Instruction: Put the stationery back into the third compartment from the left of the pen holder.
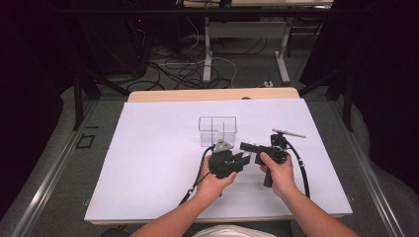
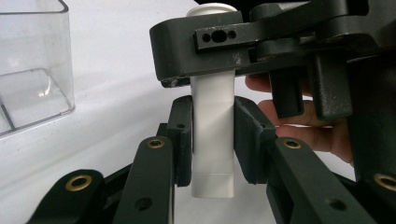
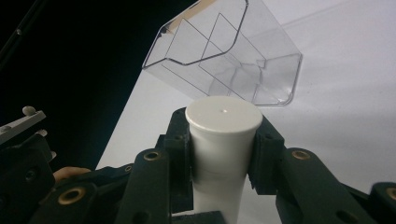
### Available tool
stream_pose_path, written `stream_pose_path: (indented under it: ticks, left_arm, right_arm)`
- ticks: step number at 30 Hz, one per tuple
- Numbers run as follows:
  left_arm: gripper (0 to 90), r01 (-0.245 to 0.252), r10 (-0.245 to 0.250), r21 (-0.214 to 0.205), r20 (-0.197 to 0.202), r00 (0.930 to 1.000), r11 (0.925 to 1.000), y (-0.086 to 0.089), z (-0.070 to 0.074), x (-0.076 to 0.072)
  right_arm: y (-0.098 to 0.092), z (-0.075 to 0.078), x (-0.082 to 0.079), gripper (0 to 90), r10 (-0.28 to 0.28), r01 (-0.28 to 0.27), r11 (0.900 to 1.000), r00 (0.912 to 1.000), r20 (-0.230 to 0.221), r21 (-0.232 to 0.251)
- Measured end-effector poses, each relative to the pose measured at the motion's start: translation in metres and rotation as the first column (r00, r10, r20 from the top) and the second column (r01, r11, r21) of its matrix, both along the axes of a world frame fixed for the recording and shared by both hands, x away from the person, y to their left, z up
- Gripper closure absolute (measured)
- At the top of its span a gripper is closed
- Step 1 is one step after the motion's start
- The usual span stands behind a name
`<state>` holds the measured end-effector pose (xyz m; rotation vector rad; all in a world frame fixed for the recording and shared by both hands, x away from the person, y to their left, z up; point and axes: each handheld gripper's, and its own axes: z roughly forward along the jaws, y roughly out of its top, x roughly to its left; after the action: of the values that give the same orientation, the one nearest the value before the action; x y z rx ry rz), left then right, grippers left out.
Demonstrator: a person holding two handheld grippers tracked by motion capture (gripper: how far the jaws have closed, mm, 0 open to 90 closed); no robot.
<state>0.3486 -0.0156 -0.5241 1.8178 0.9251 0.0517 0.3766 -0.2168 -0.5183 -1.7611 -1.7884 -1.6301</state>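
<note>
Grippers share one white bottle: left gripper clamps body, right gripper clamps cap end. Clear box (divided compartments) empty, just beyond.

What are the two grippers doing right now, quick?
Left gripper: shut on the white tube, lower down.
Right gripper: shut on the same tube, just under its cap.

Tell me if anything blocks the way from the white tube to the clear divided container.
Nothing visible does. The white tube is clamped by both the left gripper and the right gripper; the clear divided container stands just beyond them on bare table.
</note>
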Motion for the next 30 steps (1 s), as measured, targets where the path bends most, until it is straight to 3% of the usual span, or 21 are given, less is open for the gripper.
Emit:
stream_pose_path:
  ticks: [7, 10, 16, 24, 30]
  left_arm:
    - [70.1, 0.006, -0.006, 0.007, -0.011, 0.9999, 1.0000, 0.001, 0.000, 0.001]
    - [68.9, 0.002, -0.002, 0.006, -0.015, 0.9999, 1.0000, 0.001, 0.000, 0.001]
    - [61.3, -0.008, 0.008, 0.024, -0.018, 0.9998, 0.9997, 0.004, -0.002, 0.001]
    - [48.1, -0.028, 0.029, 0.055, -0.025, 0.9992, 0.9981, 0.020, -0.005, 0.002]
    - [40.3, -0.063, 0.068, 0.128, -0.030, 0.9973, 0.9898, 0.036, -0.004, 0.007]
  right_arm:
    - [0.000, 0.000, 0.001, 65.9, -0.011, 0.011, 0.9998, 0.9998, -0.019, 0.013]
    - [-0.001, -0.001, 0.001, 66.0, 0.009, -0.009, 1.0000, 0.9997, -0.022, 0.005]
    - [-0.002, -0.001, 0.001, 66.0, 0.010, -0.010, 0.9999, 0.9997, -0.021, 0.013]
    - [-0.005, -0.003, 0.007, 66.0, -0.027, 0.027, 0.9996, 0.9996, -0.009, 0.004]
    - [-0.008, -0.003, 0.009, 66.0, -0.033, 0.033, 0.9992, 0.9994, 0.007, -0.023]
